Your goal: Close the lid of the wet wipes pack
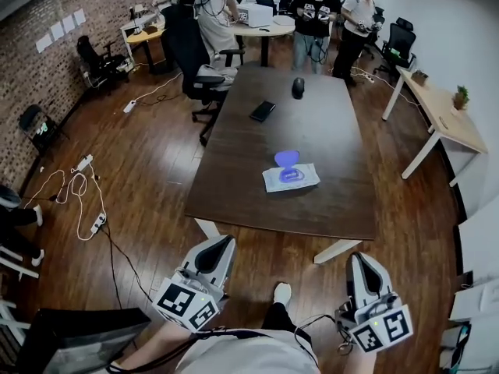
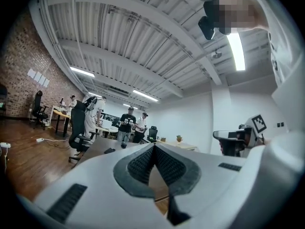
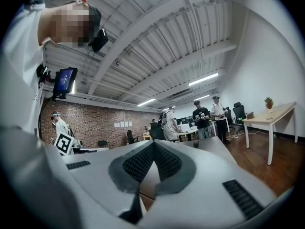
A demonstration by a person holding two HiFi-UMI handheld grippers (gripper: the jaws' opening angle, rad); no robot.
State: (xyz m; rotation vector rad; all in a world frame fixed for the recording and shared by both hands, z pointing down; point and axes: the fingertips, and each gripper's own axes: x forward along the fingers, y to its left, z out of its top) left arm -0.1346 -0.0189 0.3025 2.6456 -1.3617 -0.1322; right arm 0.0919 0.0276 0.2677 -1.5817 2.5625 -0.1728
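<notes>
The task has barely begun: this reads as the approach, with nothing touched yet. The wet wipes pack [image 1: 291, 178] lies flat on the dark table [image 1: 327, 131], toward its near end and roughly at 12 o'clock from the person. Its blue lid [image 1: 286, 158] stands flipped up on the far side, at the pack's own 12 o'clock. A phone [image 1: 263, 111] and a mouse [image 1: 298, 87] sit farther up the table, well apart from the pack.

Both tools are held low by the body over the wooden floor, short of the table's near edge. The left gripper [image 1: 224, 244] is at 7 o'clock in the head view and the right gripper [image 1: 360, 260] at 5 o'clock. Each points level toward the table with its jaws pressed together on nothing, as each gripper's own view shows.

The next move likely calls for coming up to the table's edge and reaching over the pack. One tool would tip the lid back toward 6 o'clock and press it down. The other could steady the soft pack so that it does not slide
</notes>
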